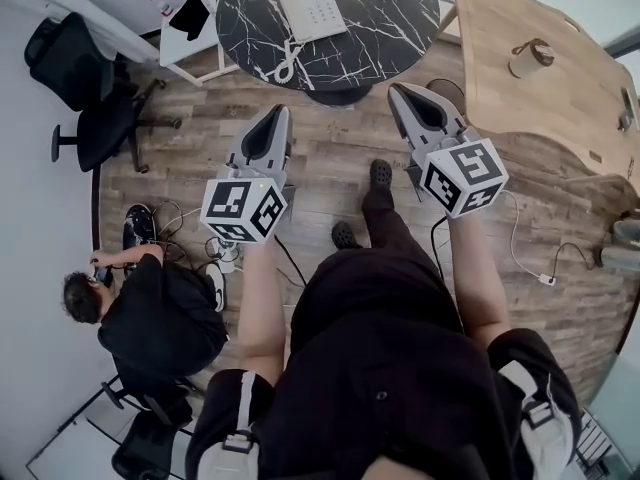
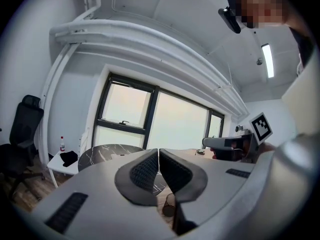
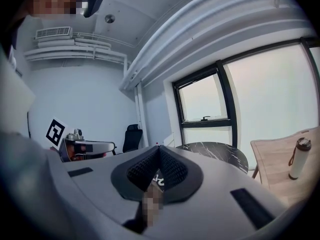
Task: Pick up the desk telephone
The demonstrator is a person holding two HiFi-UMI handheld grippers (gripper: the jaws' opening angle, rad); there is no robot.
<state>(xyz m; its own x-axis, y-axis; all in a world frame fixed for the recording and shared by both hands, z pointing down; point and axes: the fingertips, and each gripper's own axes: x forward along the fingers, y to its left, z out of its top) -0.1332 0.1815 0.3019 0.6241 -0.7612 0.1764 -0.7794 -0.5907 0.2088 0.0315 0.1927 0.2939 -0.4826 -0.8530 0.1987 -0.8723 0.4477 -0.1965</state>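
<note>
The white desk telephone [image 1: 312,10] lies flat on the round black marble table [image 1: 400,18] at the top of the head view, its coiled cord [image 1: 288,63] trailing to the near rim. My left gripper [image 1: 275,114] and my right gripper [image 1: 398,90] are held side by side over the wooden floor, short of the table and pointing toward it. Both are shut with nothing between their jaws. In the left gripper view the jaws [image 2: 158,152] meet in front of the marble table [image 2: 107,153]. In the right gripper view the jaws [image 3: 159,149] meet too. The phone does not show in either gripper view.
A wooden table [image 1: 560,88] with a flask [image 1: 530,58] stands to the right. A white side table [image 1: 185,43] and black office chairs [image 1: 90,88] stand to the left. A person [image 1: 150,313] sits low at the left. Cables [image 1: 520,258] run across the floor.
</note>
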